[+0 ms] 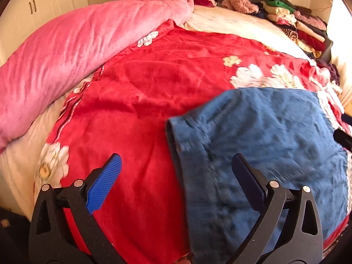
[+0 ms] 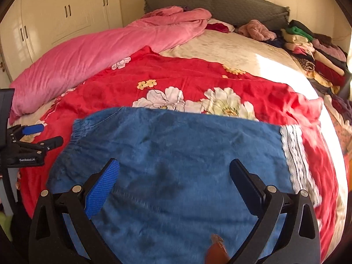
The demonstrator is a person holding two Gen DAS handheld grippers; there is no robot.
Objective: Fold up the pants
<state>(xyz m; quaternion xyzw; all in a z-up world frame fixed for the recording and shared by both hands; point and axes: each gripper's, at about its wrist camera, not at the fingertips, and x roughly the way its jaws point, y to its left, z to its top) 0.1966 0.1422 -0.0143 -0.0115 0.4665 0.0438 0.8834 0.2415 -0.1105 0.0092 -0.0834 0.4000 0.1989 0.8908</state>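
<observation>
The pants point(image 2: 176, 165) are spread on a blanket point(image 2: 110, 92) upon the bed point(image 2: 231, 48). A quilt point(image 2: 99, 52) is bunched along the left, and clothes point(image 2: 312, 50) are piled at the right.

Left gripper point(image 1: 177, 165) with jaws spread wide, holding nothing. Right gripper point(image 2: 175, 169) likewise spread and empty, apparently hovering. In the right wrist view, the left gripper point(image 2: 41, 135) sits far left.

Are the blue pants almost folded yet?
Partly, it seems. The blue denim pants lie as a flat block on the red flowered blanket, lace-trimmed hem at one end. Nothing is in hand: left gripper and right gripper hover open. More folds may remain.
</observation>
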